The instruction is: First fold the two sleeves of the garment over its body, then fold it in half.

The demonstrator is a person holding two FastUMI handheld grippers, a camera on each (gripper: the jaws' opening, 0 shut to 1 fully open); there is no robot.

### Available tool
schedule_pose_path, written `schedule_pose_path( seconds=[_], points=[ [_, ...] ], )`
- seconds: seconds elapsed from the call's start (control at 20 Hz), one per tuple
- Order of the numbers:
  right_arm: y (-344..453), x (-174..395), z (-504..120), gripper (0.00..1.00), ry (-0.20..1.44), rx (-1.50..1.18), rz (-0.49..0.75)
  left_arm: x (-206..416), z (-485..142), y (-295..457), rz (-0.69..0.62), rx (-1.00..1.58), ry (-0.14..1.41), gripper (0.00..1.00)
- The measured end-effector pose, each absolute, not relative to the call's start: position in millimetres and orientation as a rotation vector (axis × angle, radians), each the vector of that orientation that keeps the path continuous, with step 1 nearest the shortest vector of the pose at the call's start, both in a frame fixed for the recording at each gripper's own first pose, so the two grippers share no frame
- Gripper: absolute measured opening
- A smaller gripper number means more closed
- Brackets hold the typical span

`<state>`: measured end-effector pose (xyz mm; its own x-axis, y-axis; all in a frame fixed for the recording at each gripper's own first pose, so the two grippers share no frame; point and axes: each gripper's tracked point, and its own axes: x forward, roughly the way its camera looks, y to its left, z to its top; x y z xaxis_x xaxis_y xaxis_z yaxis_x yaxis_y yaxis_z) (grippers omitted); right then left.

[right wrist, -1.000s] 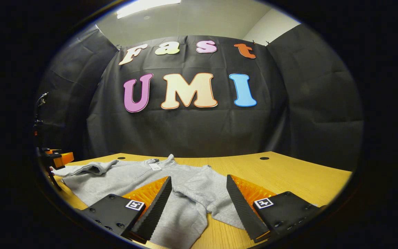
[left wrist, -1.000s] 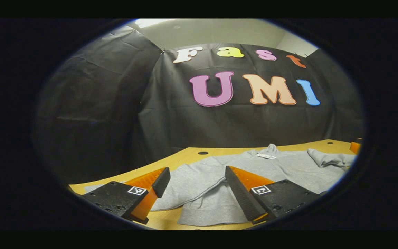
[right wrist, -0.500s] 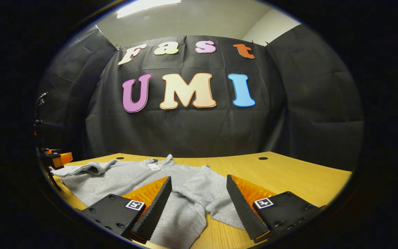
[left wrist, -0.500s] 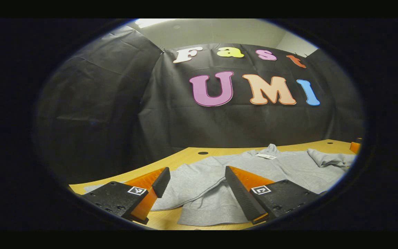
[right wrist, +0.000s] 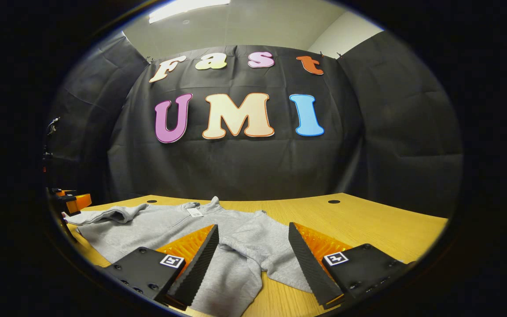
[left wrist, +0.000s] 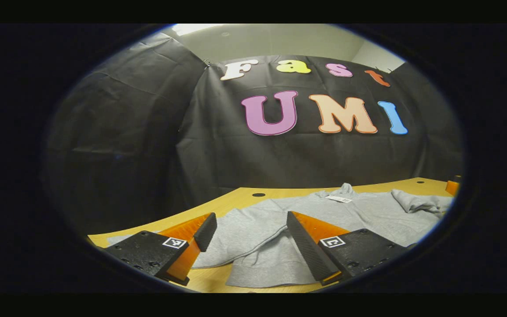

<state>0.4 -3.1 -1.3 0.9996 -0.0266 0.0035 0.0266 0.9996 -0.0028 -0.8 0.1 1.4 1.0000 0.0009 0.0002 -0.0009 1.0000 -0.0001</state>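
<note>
**Garment flat on table, both grippers spread above it**

Where the grey garment is laid flat on the table, the left gripper is held wide over its near edge, with cloth seen between the fingers but gripped by neither. In the right gripper view, the right gripper is likewise held wide, nothing clamped, and the garment is spread ahead and to its left, one sleeve lying between the fingers. The collar tag is seen toward the far side.
</note>
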Motion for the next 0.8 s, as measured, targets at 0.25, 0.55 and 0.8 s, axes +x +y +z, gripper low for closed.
schedule_pose_path(
  seconds=[0.25,0.55,0.8],
  points=[
    [-3.4,0.5,-1.3,0.99,-0.003,-0.002,-0.027,-0.5,0.2,0.3,0.001,0.0,0.0,0.94],
    [-5.1,1.2,-0.5,0.99,-0.004,0.012,-0.036,-0.8,0.9,-2.3,-0.01,-0.001,-0.001,0.94],
    [-40.3,-1.3,26.1,0.99,-0.015,0.008,-0.092,-0.5,0.8,-3.8,-0.015,-0.002,-0.001,0.94]
  ],
)
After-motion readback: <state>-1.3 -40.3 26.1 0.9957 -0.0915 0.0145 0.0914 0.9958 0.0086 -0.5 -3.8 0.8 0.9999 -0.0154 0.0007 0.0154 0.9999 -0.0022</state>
